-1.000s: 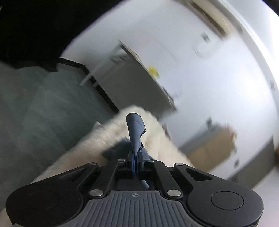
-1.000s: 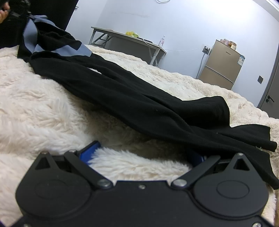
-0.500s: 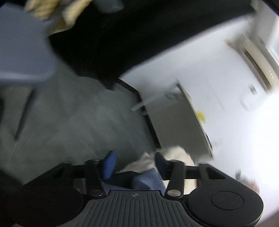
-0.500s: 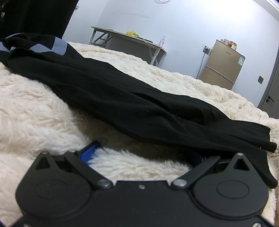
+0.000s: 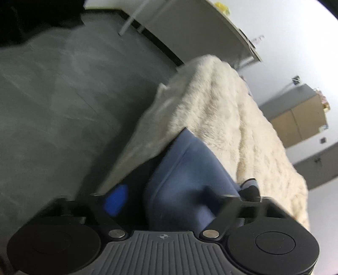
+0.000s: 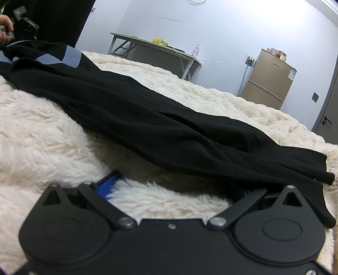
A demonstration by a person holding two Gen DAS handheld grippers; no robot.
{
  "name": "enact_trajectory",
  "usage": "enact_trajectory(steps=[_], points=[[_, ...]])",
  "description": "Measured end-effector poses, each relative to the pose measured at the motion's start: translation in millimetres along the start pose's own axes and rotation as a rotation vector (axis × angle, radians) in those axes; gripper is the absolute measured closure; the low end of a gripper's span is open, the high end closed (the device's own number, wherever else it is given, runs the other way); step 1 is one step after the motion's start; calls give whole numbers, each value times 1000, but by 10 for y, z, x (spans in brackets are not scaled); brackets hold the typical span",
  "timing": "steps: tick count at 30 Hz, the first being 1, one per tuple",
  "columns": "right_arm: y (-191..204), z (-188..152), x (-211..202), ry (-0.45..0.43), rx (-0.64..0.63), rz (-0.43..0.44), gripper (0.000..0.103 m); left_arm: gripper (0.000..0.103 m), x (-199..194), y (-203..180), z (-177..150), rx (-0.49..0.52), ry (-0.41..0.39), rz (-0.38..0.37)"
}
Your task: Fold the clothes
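Observation:
A black pair of trousers (image 6: 147,118) with a blue-grey waistband (image 6: 71,57) lies stretched across a cream fluffy blanket (image 6: 42,135). My right gripper (image 6: 171,190) is open, low on the blanket just in front of the trouser legs, holding nothing. In the left wrist view my left gripper (image 5: 181,196) is open, with the blue-grey waistband (image 5: 186,182) lying loose between its fingers at the blanket's edge (image 5: 232,118). The left gripper also shows far left in the right wrist view (image 6: 19,23).
A folding table (image 6: 156,50) with a bottle stands behind the bed. A gold fridge (image 6: 272,78) and a grey door (image 6: 329,101) are at the right. Dark grey floor (image 5: 63,101) lies beside the bed. A person in black (image 6: 52,19) stands at the far left.
My left gripper opened and let go of the waistband, then swung back down toward it. The trousers have been pulled out flatter along the blanket. My right gripper has not moved.

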State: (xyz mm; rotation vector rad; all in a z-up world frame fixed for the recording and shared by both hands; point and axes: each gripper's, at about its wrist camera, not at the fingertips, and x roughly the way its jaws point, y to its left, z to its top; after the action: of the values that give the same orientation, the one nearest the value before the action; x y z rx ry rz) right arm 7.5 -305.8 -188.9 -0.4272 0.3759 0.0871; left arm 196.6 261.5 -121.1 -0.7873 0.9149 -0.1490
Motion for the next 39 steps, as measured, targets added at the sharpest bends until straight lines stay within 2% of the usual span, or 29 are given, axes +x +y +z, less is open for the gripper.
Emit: enact_trajectory(steps=[3, 6, 7, 9, 10, 11, 12, 13, 14, 16, 17, 18, 19, 22, 25, 27, 28, 29, 30, 31, 34, 37, 38, 39], points=[[-12, -6, 4, -2, -2, -2, 0, 101, -9, -36, 124, 19, -48, -80], [-13, -9, 6, -4, -4, -3, 0, 101, -273, 57, 185, -74, -199, -190], [2, -17, -4, -3, -3, -3, 0, 101, -435, 101, 243, -145, -294, -239], [2, -20, -10, -3, -3, -2, 0, 98, -520, 89, 303, -171, -346, -244], [1, -20, -14, -3, -3, -2, 0, 95, -527, 84, 337, -164, -344, -210], [-1, -20, -15, -3, -3, -2, 0, 84, -490, 64, 389, -135, -308, -115], [0, -19, -17, -3, -3, -2, 0, 74, -438, 69, 418, -112, -262, -65], [0, -18, -19, -3, -3, -2, 0, 69, -354, 88, 456, -79, -191, 3], [-1, -19, -20, -3, -3, -2, 0, 61, -324, 109, 479, -73, -166, 38], [3, -20, -28, -4, -3, -2, 0, 44, -330, 149, 510, -90, -166, 51], [5, -21, -31, -5, -3, -3, 0, 30, -334, 188, 549, -115, -167, 31], [8, -21, -33, -5, -3, -3, 0, 25, -338, 226, 588, -139, -169, 11], [11, -24, -33, -6, -3, -4, 0, 24, -327, 252, 633, -154, -164, -3], [16, -23, -41, -5, -3, -3, 0, 22, -165, 199, 790, -121, -103, 18], [35, -54, -33, -6, -3, -6, 0, 22, 425, 125, 891, -79, 13, 52], [41, -59, -36, -6, -4, -7, 0, 22, 596, 157, 890, -84, 40, 64], [46, -62, -39, -6, -5, -7, 0, 24, 599, 160, 849, -92, 42, 46], [45, -61, -36, -6, -5, -8, 0, 48, 639, 196, 821, -115, 47, -12], [47, -64, -37, -6, -6, -9, 0, 102, 670, 224, 794, -131, 54, -83], [46, -66, -37, -6, -7, -10, 0, 99, 660, 227, 777, -127, 57, -168], [48, -74, -41, -8, -9, -12, 0, 101, 449, 144, 834, -85, -31, -248], [42, -72, -35, -8, -11, -13, 0, 101, 136, 78, 987, -100, -181, -341], [41, -71, -33, -8, -11, -13, 0, 101, 76, 34, 1024, -101, -208, -355], [49, -73, -35, -8, -12, -13, 0, 101, -50, -53, 1104, -101, -274, -377]])
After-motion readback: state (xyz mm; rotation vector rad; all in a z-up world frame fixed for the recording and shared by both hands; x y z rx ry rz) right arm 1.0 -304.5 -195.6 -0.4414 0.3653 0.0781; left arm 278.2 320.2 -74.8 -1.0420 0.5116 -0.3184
